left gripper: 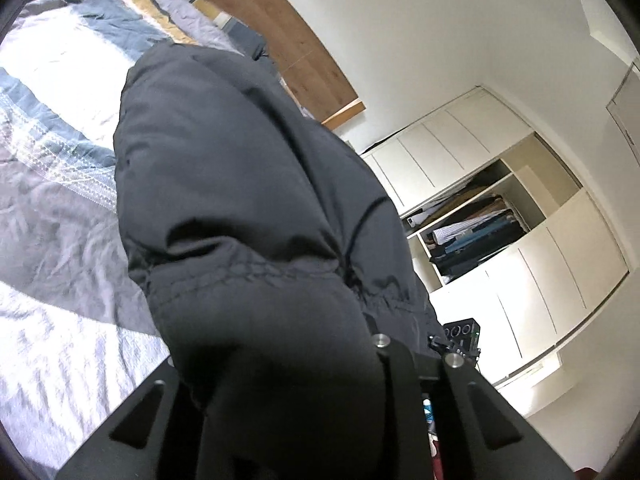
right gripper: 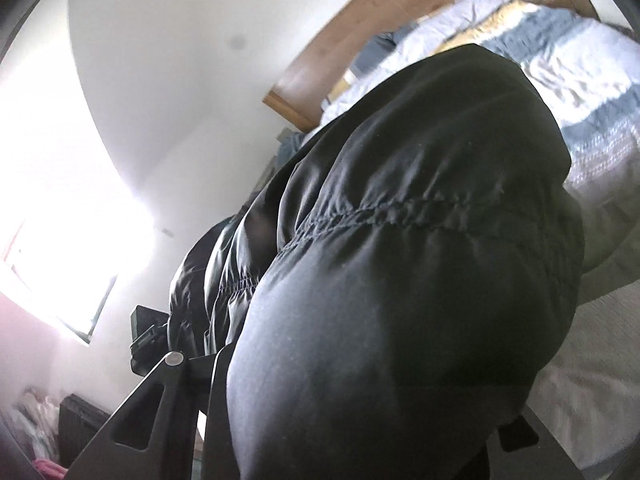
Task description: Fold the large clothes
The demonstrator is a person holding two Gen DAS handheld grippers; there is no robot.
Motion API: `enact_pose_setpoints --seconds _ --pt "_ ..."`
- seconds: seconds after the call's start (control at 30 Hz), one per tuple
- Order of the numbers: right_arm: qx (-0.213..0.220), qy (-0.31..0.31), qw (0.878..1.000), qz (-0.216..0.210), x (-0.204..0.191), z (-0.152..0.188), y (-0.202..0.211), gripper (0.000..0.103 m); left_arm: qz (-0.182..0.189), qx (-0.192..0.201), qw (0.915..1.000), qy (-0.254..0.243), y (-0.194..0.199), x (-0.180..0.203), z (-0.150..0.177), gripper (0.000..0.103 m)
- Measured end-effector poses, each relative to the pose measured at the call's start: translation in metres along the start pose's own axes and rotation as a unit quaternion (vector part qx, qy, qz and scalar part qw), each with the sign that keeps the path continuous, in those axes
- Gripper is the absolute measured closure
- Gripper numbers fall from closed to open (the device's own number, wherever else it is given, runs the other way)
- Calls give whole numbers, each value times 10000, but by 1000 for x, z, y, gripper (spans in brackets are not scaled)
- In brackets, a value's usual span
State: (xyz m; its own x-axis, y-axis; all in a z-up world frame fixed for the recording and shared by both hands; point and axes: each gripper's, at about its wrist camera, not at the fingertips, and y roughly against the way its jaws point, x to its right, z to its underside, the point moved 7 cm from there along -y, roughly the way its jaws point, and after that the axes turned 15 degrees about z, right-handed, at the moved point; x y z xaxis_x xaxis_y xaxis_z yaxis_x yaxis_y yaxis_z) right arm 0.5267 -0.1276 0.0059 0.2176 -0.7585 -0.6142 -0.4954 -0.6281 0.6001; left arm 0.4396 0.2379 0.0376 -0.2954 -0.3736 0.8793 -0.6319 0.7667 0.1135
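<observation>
A large black padded jacket (left gripper: 240, 184) fills the middle of the left wrist view, lifted above the bed. My left gripper (left gripper: 304, 384) is shut on its edge; fabric bulges over the fingers and hides the tips. In the right wrist view the same jacket (right gripper: 400, 260) hangs in front of the camera. My right gripper (right gripper: 360, 400) is shut on it, the fabric covering most of both fingers. The other gripper's body (right gripper: 148, 336) shows at the left, beside the jacket.
A bed with a grey, white and blue striped duvet (left gripper: 60, 160) lies below, also in the right wrist view (right gripper: 580, 80). A wooden headboard (left gripper: 288, 36) stands against the white wall. A white wardrobe with an open shelf of clothes (left gripper: 476, 232) is at the right. A bright window (right gripper: 60, 260) is at the left.
</observation>
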Motion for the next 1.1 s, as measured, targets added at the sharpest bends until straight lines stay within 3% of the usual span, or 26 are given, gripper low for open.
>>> enact_pose_setpoints --seconds 0.13,0.23,0.33,0.4,0.43,0.57,0.63,0.77,0.87,0.97,1.1 --pt "-4 -120 9999 -42 11 19 17 73 -160 -136 9998 -58 11 7 30 85" --pt "-214 -307 9991 214 36 39 5 73 -651 -371 9972 31 6 -17 57 85" --pt "-496 -529 9952 662 70 65 -12 72 -1408 -613 9881 80 9 -52 77 84" --pt "-587 -722 9916 896 91 76 -16 68 -1835 -692 9805 90 19 -67 83 78" --pt "-600 -754 9901 1021 97 78 -15 63 -1987 -698 9775 127 25 -70 83 77" --pt "-651 -698 9814 1668 110 81 -8 35 -2298 -601 9709 303 54 -74 79 58" --pt "-607 -673 9761 1977 119 74 10 23 -2489 -413 9671 324 65 -80 59 51" --pt "-446 -526 9599 2717 130 74 38 15 -2965 54 9547 256 118 -65 52 48" --pt "-258 -353 9523 3020 131 79 62 15 -3275 257 9445 59 150 -44 51 48" --pt "-11 -147 9519 3061 121 77 87 15 -3358 358 9410 -201 162 -11 58 48" --pt "237 274 9508 3078 84 87 106 12 -3699 301 9249 -824 152 40 82 48"
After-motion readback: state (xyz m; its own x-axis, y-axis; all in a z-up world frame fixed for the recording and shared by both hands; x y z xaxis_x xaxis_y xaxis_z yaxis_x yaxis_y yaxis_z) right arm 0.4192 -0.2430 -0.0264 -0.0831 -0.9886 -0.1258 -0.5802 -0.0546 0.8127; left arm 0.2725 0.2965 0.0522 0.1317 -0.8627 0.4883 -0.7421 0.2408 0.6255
